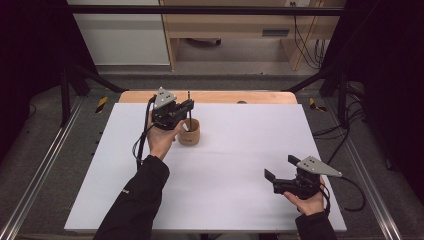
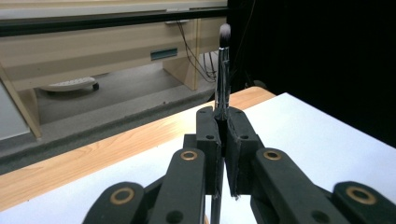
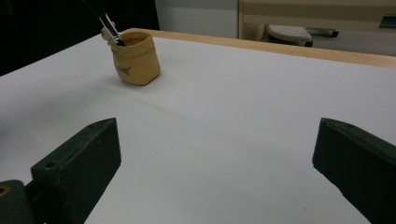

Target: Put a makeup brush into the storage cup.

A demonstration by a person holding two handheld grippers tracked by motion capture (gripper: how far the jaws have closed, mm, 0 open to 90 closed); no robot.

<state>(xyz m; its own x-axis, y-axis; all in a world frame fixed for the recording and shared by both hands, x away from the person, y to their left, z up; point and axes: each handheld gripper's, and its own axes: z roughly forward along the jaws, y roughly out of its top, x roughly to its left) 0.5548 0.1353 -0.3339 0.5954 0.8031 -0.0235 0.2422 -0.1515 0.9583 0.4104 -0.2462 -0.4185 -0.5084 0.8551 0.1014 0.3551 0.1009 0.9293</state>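
The left gripper (image 1: pixel 184 106) hangs over the small tan, soft-sided fabric pot (image 1: pixel 189 132) that stands toward the far left of the white table sheet (image 1: pixel 240 150), and its black jaws are pressed together on the slim dark handle of a make-up brush (image 2: pixel 222 79), which stands upright with its grey-tipped bristle head uppermost. In the high view the lower end of the brush seems to reach down into the mouth of the pot, though the gripper body covers the rim there and I cannot tell whether the tip rests on the bottom or hangs free. The right gripper (image 1: pixel 282 170) lies well apart at the near right of the sheet, its jaws spread wide with nothing between them, pointed across the bare sheet toward the pot. The step in hand looks like seating the brush in the pot. To do it well, keep the handle vertical and centred over the opening, lower it straight so it does not catch the soft rim and tip the light pot, and let go only once the end is well inside. The other gripper could steady the wall of the pot if it starts to lean or slide.
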